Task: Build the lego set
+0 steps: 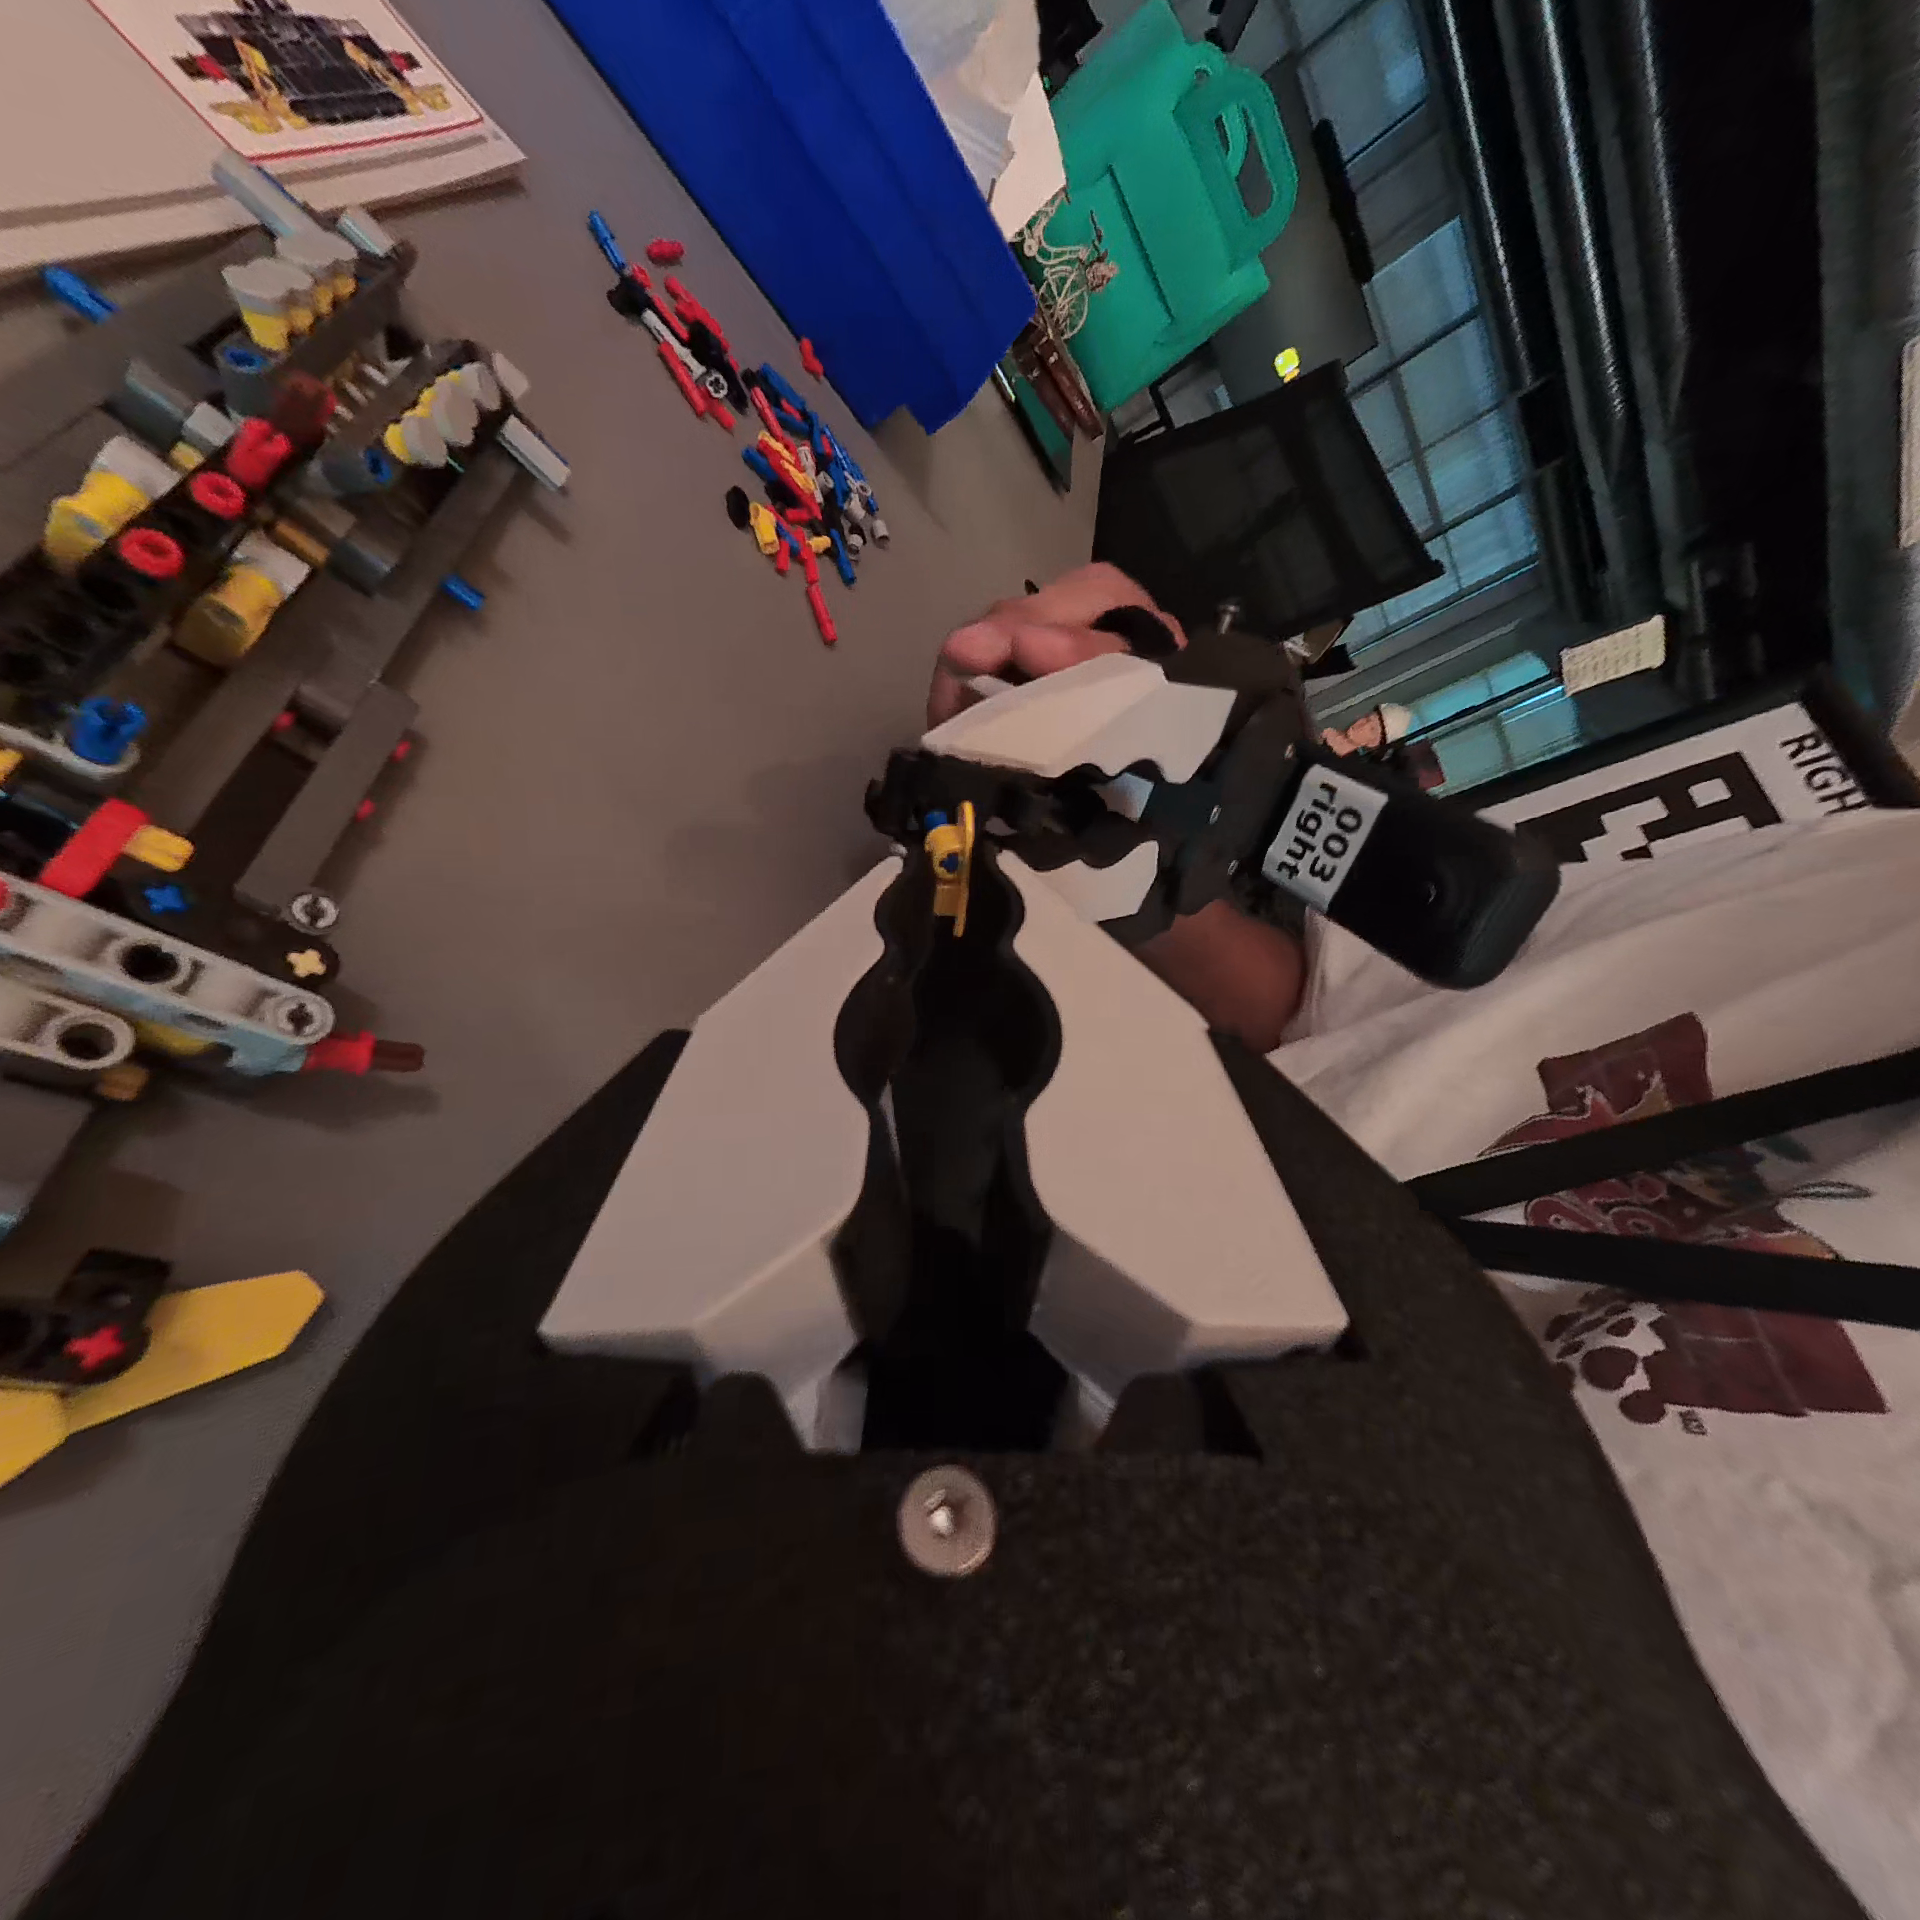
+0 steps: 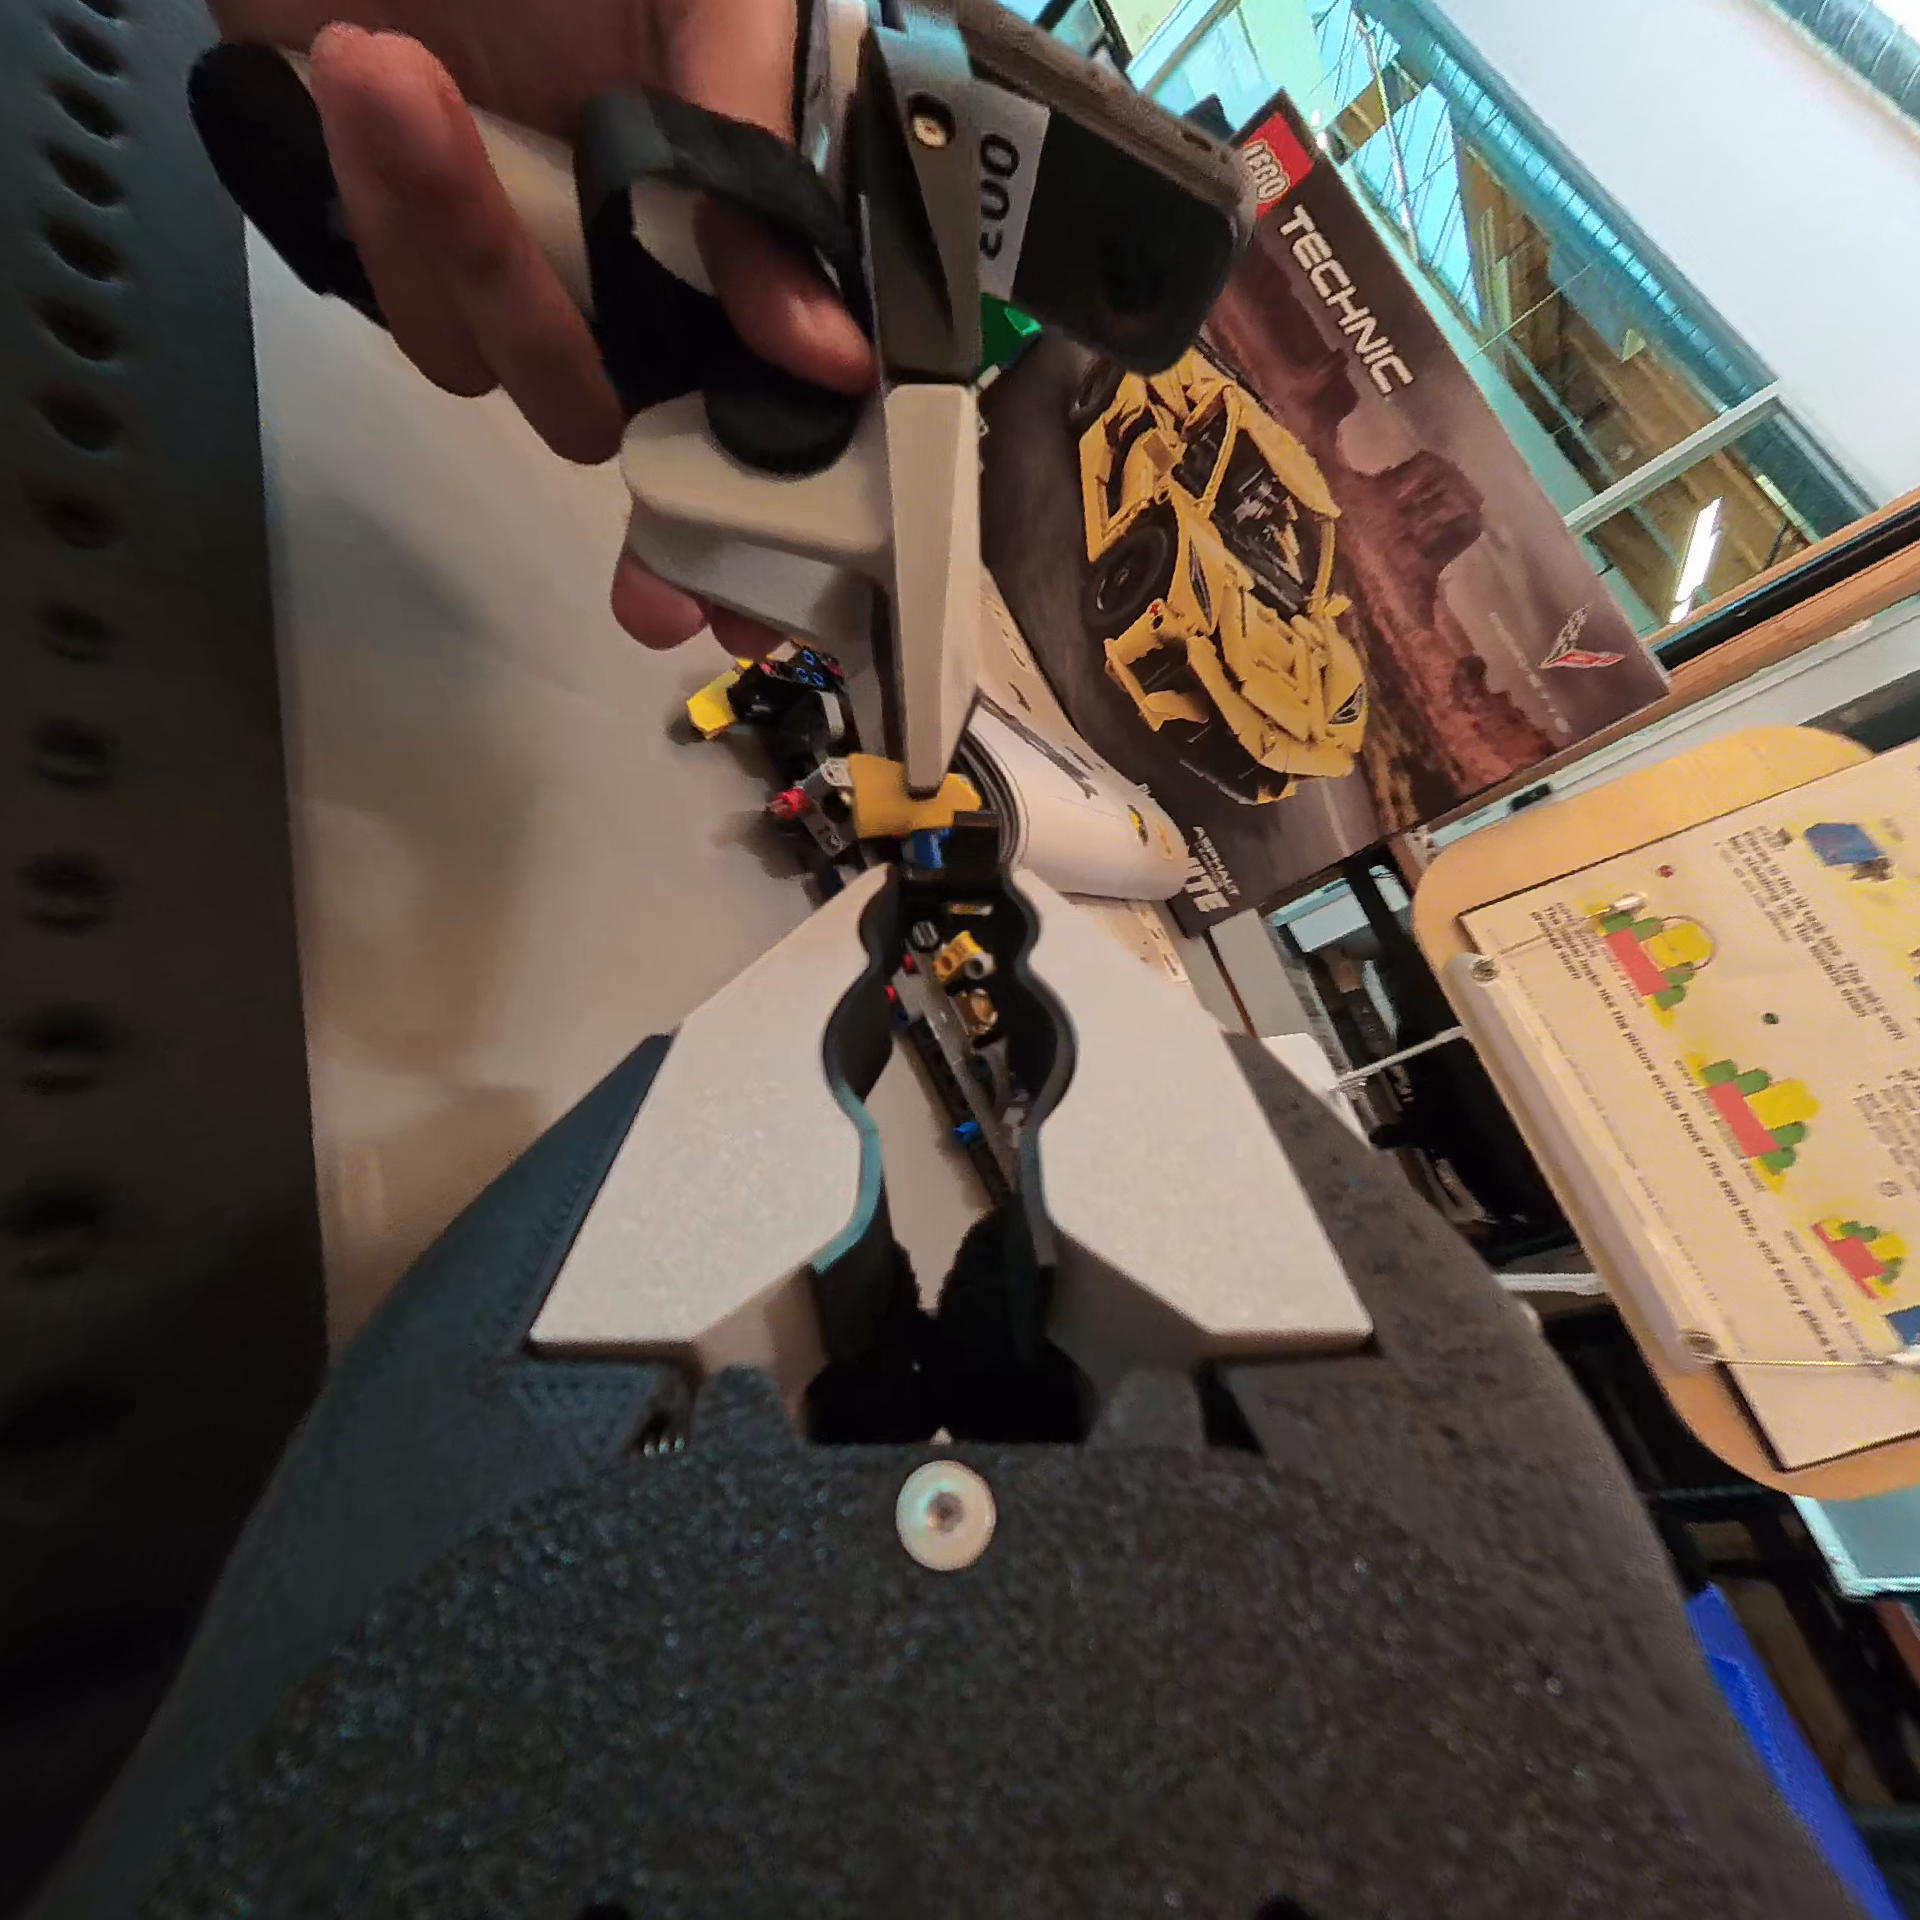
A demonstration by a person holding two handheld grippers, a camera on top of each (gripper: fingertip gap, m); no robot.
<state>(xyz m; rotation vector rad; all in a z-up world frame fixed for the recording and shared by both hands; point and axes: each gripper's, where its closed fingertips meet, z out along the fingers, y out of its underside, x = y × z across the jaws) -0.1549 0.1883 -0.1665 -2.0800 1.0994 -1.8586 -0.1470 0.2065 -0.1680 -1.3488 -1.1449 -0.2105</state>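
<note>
The left gripper (image 1: 948,883) is pinched on a small yellow Technic piece (image 1: 952,864) with a blue pin in it, held right at its fingertips, at 12 o'clock from the gripper body in the left wrist view. The right gripper (image 1: 940,800) meets that same piece from 1 o'clock, its tips closed on a small black part (image 2: 975,844) that sits against the yellow piece; both tools are raised above the grey table (image 1: 623,727).

In the right wrist view the right gripper (image 2: 951,868) has its tips nearly together at 12 o'clock, with the black part and blue pin (image 2: 923,847) between them. The left gripper (image 2: 925,774) comes down from 11 o'clock, clamping the yellow piece just above.

On the table at 9 o'clock in the left view lies the partly built chassis (image 1: 156,623). Loose red, blue and yellow pins (image 1: 790,457) are scattered at 11 o'clock. The set's box (image 2: 1351,499) stands at 1 o'clock in the right view.
</note>
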